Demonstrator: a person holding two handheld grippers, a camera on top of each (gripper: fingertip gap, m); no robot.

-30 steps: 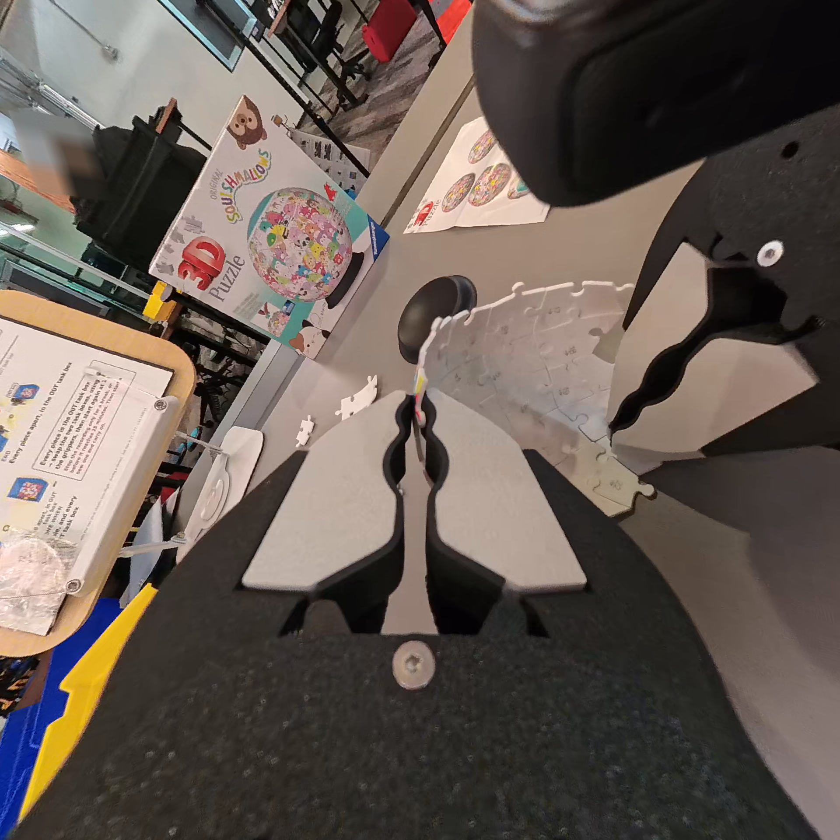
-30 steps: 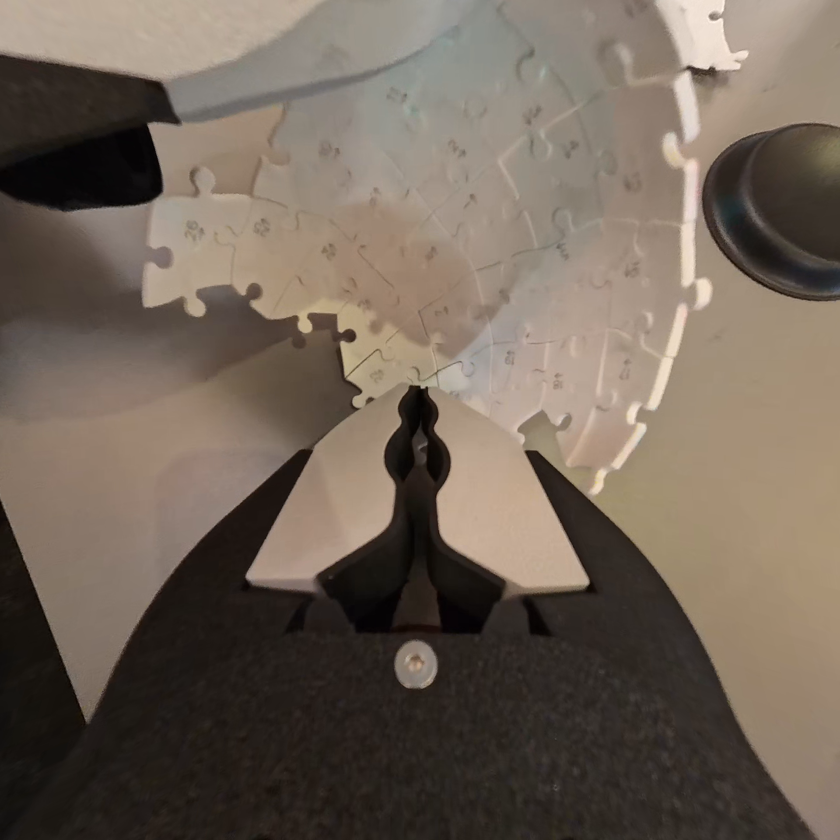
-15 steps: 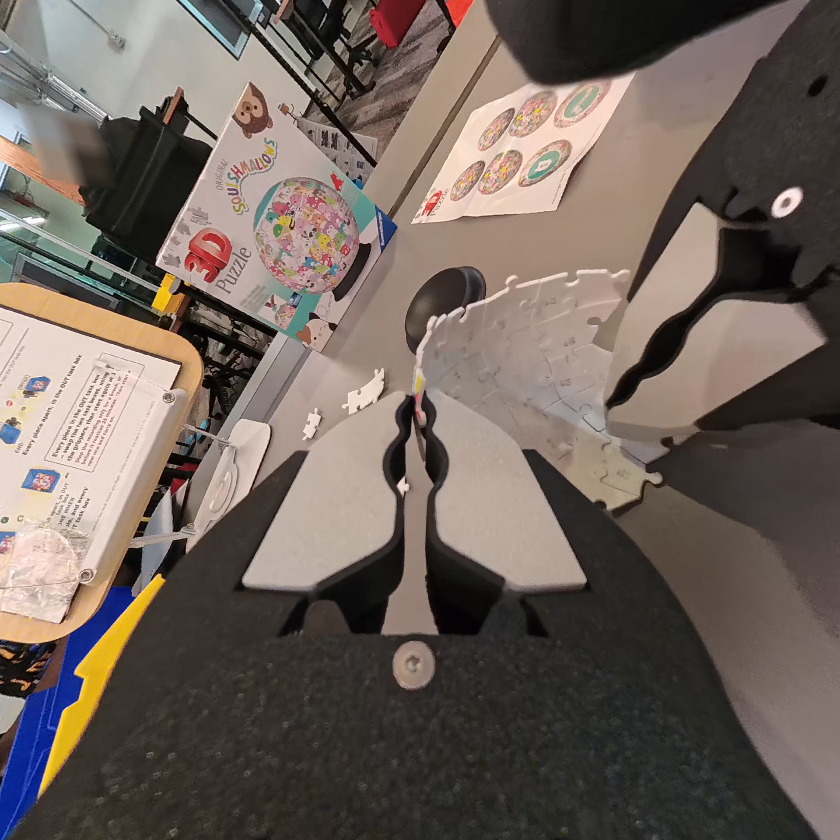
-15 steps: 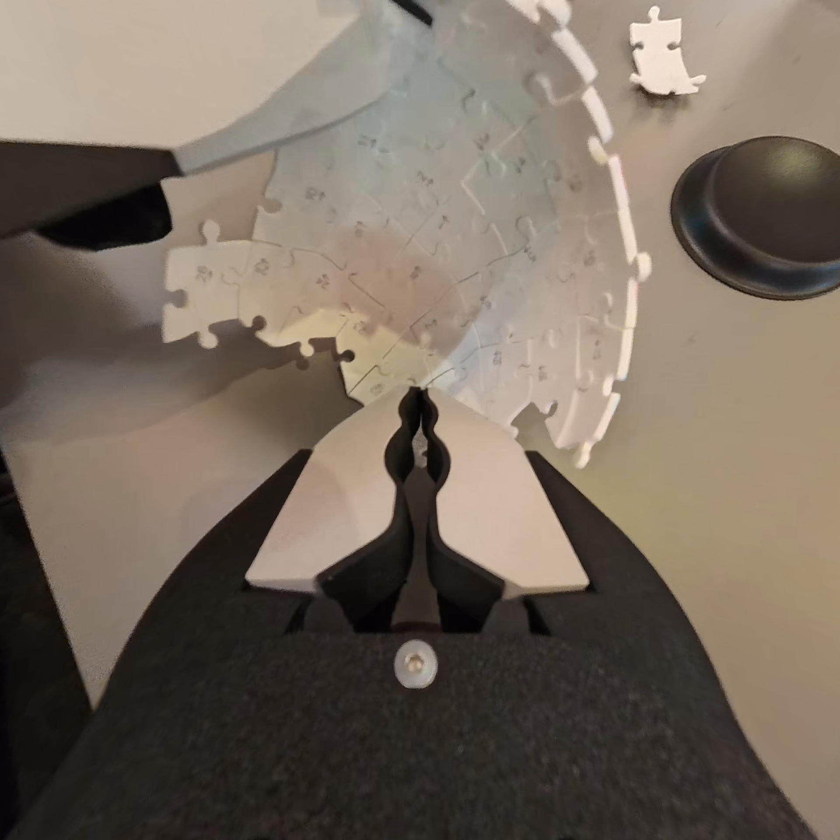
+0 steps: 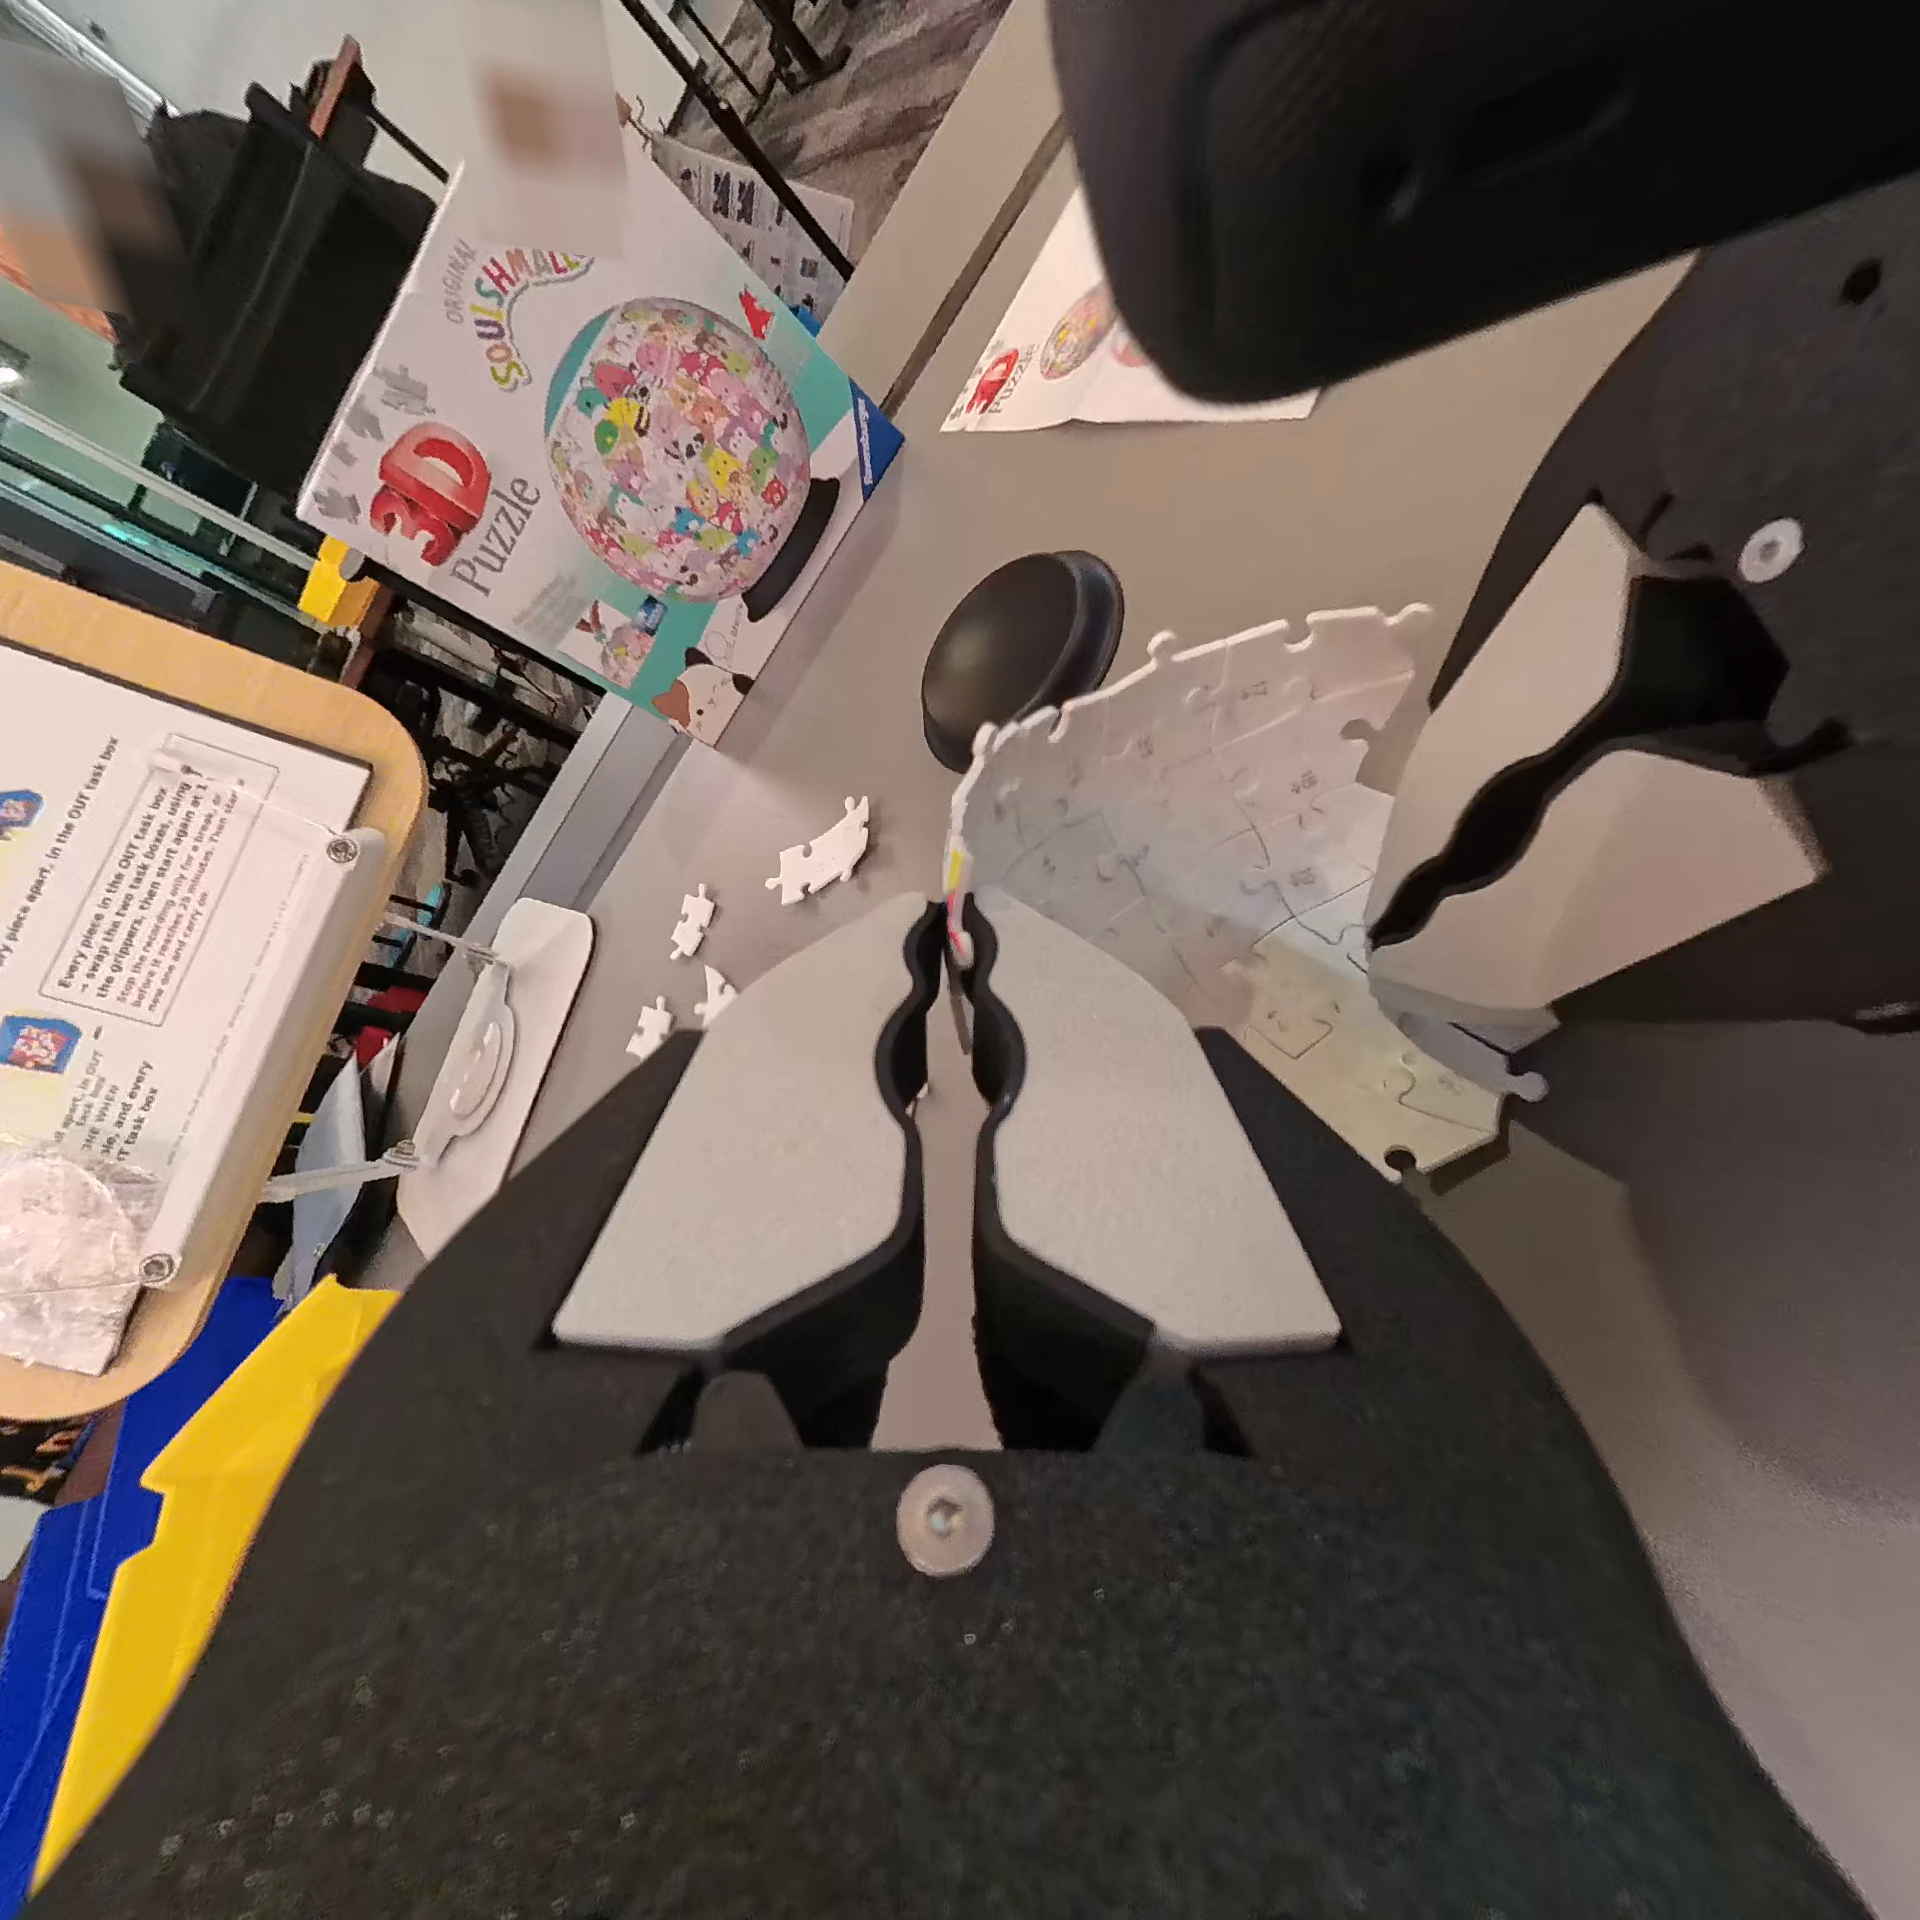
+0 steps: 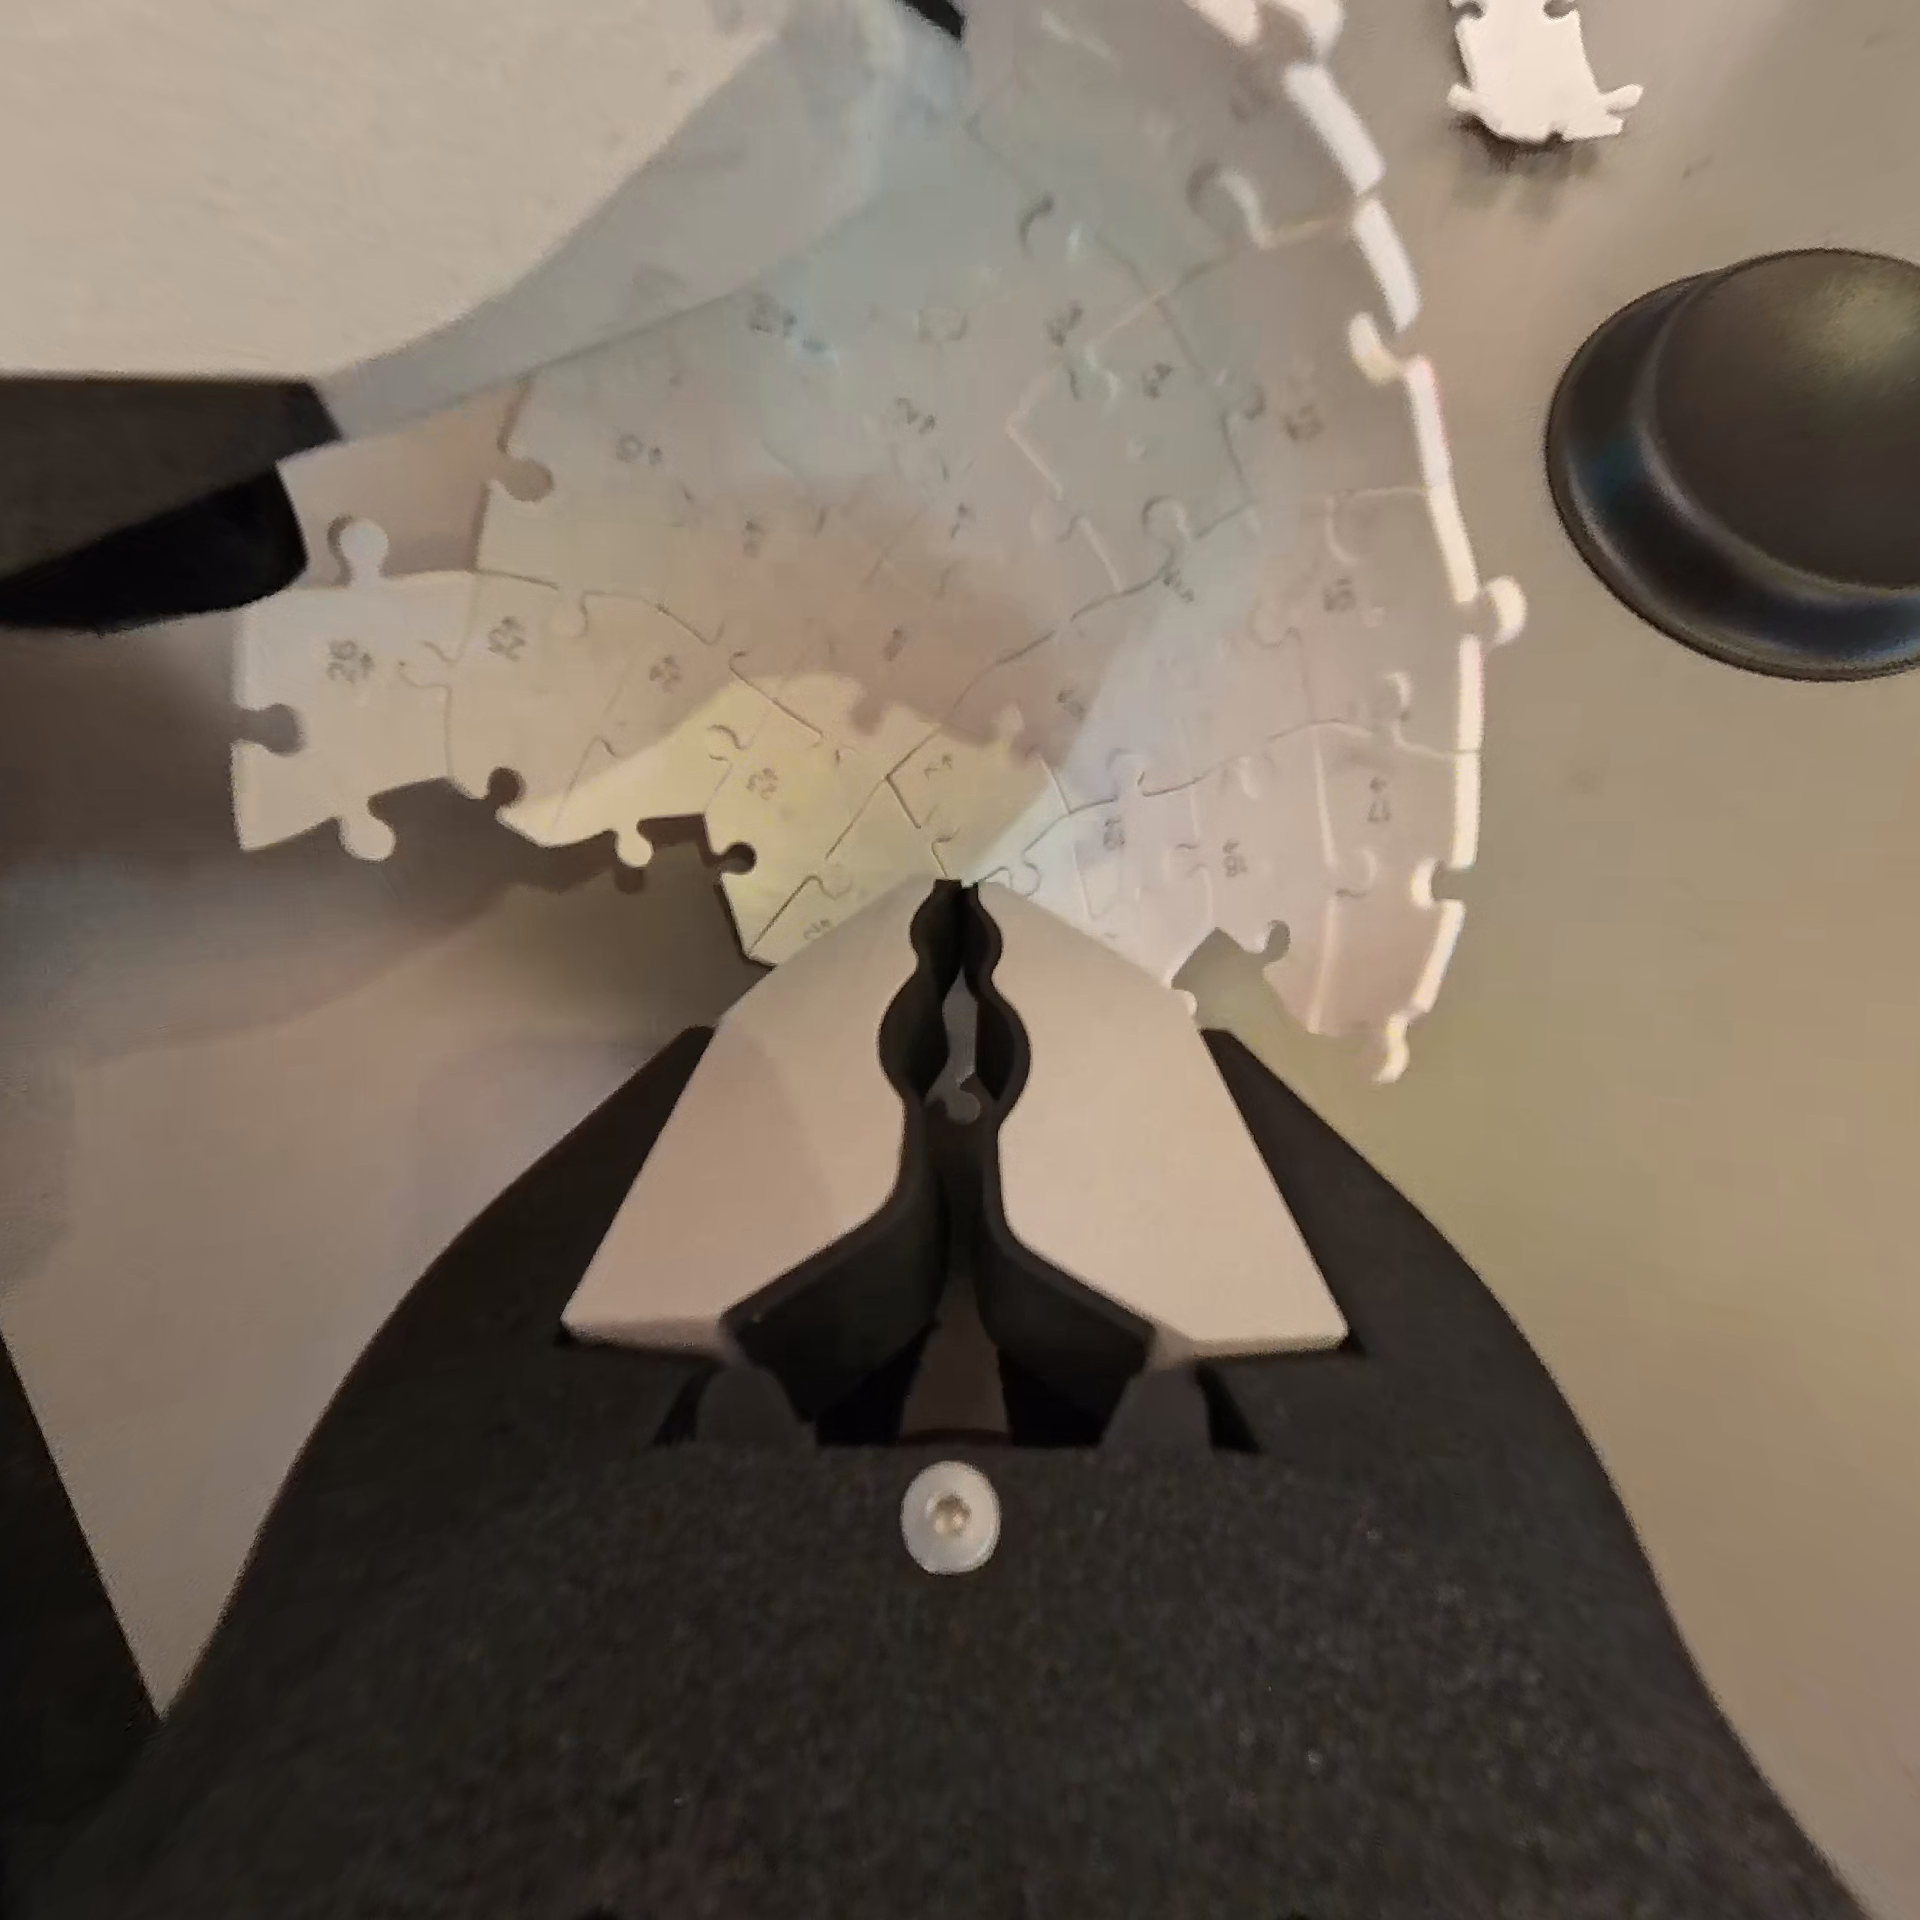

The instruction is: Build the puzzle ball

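- Currently, the left gripper (image 5: 954,935) is clamped on the rim of the curved puzzle shell (image 5: 1195,831).
- The right gripper (image 6: 961,904) pinches the shell's opposite edge, apparently fully closed.
- The shell sits above the bench (image 6: 1662,1039), near the black stand (image 6: 1766,468).

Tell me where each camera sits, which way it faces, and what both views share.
Left wrist view: on the left gripper, looking along the table toward the box; its fingers clamp the shell's rim, and the right gripper shows at right.
Right wrist view: on the right gripper, looking down into the shell; the left gripper fills the top left.
Shared: shell, black stand, loose piece.
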